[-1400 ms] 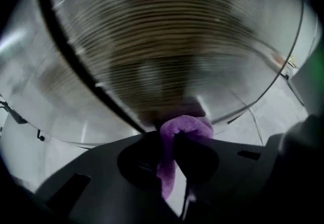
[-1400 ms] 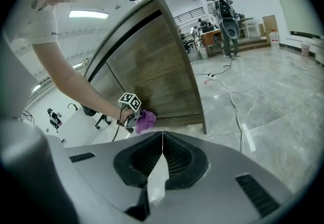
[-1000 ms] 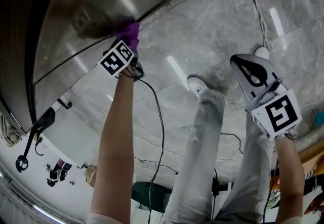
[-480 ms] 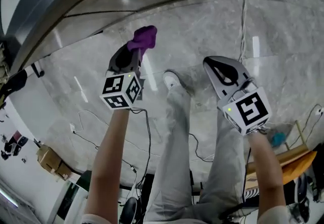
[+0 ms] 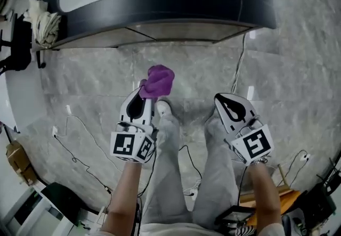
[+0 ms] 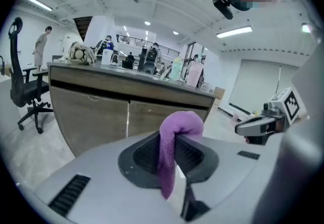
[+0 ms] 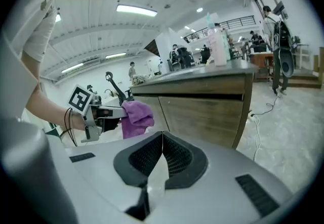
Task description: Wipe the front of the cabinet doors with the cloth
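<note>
A purple cloth point(image 5: 157, 81) sticks out of my left gripper point(image 5: 139, 103), which is shut on it; the same cloth point(image 6: 174, 139) hangs folded between the jaws in the left gripper view, and the cloth point(image 7: 135, 117) shows at the left of the right gripper view. The wooden cabinet doors point(image 6: 96, 124) stand some way ahead under a dark counter point(image 5: 160, 11), apart from the cloth. My right gripper point(image 5: 230, 107) is shut with nothing in it, level with the left one. The cabinet doors point(image 7: 202, 112) fill the middle of its view.
Bottles and other items point(image 6: 147, 61) stand on the counter. An office chair point(image 6: 25, 91) is at the left of the cabinet. Cables point(image 5: 74, 139) lie on the grey marble floor. The person's legs and a shoe point(image 5: 162, 108) are under the grippers.
The view has swung from the cabinet front to a stand-off over the floor. The left gripper with the cloth has come away from the door; both grippers are now lower and closer together.
</note>
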`<control>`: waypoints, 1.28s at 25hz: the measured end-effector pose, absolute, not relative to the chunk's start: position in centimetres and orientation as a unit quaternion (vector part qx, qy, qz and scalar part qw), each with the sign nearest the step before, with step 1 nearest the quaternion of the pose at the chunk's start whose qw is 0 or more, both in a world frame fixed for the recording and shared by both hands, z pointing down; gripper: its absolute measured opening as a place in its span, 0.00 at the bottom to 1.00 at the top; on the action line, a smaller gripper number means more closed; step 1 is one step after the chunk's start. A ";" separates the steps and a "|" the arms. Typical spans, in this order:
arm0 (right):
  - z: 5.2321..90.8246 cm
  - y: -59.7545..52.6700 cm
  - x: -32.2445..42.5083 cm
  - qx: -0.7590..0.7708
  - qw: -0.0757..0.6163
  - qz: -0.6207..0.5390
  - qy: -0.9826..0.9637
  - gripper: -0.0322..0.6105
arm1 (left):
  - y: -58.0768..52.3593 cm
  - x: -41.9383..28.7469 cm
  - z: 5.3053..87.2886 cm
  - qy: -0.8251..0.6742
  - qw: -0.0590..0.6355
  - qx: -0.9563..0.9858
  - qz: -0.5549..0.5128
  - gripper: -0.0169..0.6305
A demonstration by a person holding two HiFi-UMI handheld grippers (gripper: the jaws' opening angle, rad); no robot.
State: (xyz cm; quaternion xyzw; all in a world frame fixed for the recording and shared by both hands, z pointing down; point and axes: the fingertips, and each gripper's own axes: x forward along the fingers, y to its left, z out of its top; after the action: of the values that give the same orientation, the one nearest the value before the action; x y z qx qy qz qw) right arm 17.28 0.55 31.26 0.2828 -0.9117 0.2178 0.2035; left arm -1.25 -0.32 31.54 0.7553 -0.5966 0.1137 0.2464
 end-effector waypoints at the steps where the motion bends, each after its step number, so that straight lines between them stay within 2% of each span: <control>1: 29.8 0.2 17.6 0.290 0.196 0.208 -0.913 0.09 | -0.3 -1.5 29.8 -0.602 0.240 0.755 0.102 0.12; 5: 24.3 -0.1 17.1 0.312 0.184 0.184 -0.914 0.09 | 0.3 -3.2 24.0 -0.608 0.219 0.759 0.081 0.12; 12: 10.9 0.0 11.1 0.292 0.151 0.125 -0.936 0.09 | 0.2 -7.6 14.0 -0.605 0.180 0.774 0.046 0.12; 18: 2.3 1.5 9.4 0.330 0.127 0.128 -0.927 0.09 | 0.9 -9.7 4.2 -0.576 0.151 0.803 0.020 0.12; 25: -3.7 4.7 9.0 0.385 0.091 0.141 -0.907 0.09 | 2.9 -7.6 -2.6 -0.500 0.121 0.857 0.023 0.12; 32: -5.2 6.6 10.1 0.391 0.057 0.167 -0.903 0.09 | 5.5 -6.9 -7.7 -0.524 0.101 0.845 -0.008 0.12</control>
State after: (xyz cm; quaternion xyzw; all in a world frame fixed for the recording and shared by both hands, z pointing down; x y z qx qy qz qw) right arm 10.14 6.63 -5.22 0.3910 -0.9033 0.1669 0.0568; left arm -6.86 5.48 -7.70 0.8454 -0.5244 -0.0083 0.1013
